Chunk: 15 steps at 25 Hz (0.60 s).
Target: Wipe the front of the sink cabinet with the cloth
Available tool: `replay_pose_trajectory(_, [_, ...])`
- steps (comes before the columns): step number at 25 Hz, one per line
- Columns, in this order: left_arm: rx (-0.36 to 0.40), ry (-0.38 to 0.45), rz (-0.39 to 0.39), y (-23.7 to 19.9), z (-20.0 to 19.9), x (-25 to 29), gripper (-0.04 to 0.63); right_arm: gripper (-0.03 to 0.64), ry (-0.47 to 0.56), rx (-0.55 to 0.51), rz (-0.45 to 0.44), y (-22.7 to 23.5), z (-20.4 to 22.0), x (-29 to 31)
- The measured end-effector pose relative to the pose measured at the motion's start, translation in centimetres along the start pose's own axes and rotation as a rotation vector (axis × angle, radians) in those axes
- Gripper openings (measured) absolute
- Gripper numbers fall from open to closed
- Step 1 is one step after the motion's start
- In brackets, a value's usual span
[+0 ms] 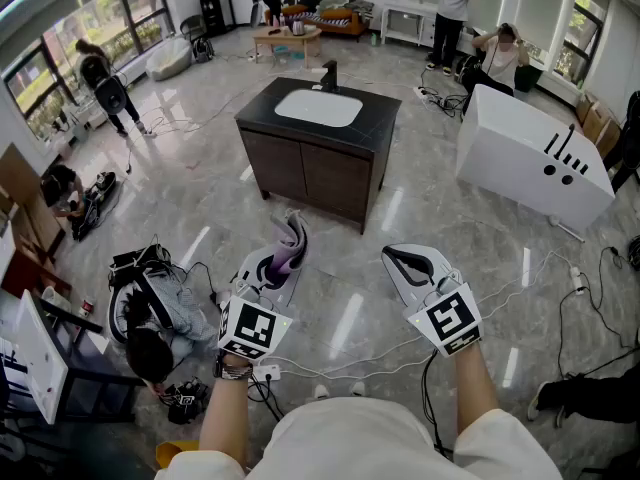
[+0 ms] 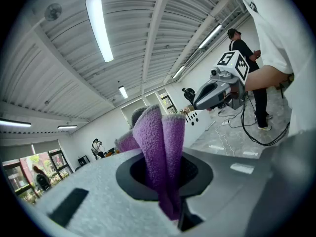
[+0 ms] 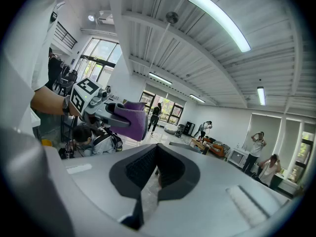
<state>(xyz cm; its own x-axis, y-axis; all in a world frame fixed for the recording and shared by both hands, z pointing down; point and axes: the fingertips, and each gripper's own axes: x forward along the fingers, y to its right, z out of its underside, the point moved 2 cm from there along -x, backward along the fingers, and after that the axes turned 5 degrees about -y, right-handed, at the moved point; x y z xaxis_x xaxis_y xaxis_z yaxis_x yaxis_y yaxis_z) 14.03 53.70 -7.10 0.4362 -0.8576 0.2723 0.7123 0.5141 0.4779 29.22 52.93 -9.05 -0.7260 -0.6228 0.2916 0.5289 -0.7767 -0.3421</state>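
The sink cabinet (image 1: 318, 173) has dark brown doors, a black top and a white basin (image 1: 318, 107). It stands in the middle of the floor, well ahead of both grippers. My left gripper (image 1: 287, 251) is shut on a purple cloth (image 1: 291, 238) that sticks up out of its jaws. In the left gripper view the cloth (image 2: 159, 144) is folded and pinched between the jaws, which tilt up toward the ceiling. My right gripper (image 1: 408, 264) is held level with the left, jaws together with nothing between them (image 3: 149, 181). It sees the left gripper (image 3: 104, 110) and cloth (image 3: 131, 120).
A large white tilted box (image 1: 530, 153) stands to the right of the cabinet. A person (image 1: 150, 333) crouches on the floor at the near left amid bags. Cables (image 1: 380, 353) run across the marble floor near my feet. Other people stand farther back.
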Motion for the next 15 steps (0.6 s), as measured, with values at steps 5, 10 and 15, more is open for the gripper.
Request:
replay_pose_trajectory(5, [-0.024, -0.007, 0.004, 0.6, 0.9, 0.4, 0.041, 0.006, -0.01, 0.034, -0.004, 0.1, 1.8, 0.1])
replay_pose_trajectory(10, [-0.078, 0.004, 0.015, 0.4, 1.2, -0.1, 0.041, 0.008, 0.033, 0.115, 0.03, 0.6, 1.8, 0.1])
replay_pose_trajectory(15, [-0.123, 0.014, 0.018, 0.1, 1.1, 0.2, 0.041, 0.008, 0.057, 0.175, 0.022, 1.1, 1.6, 0.1])
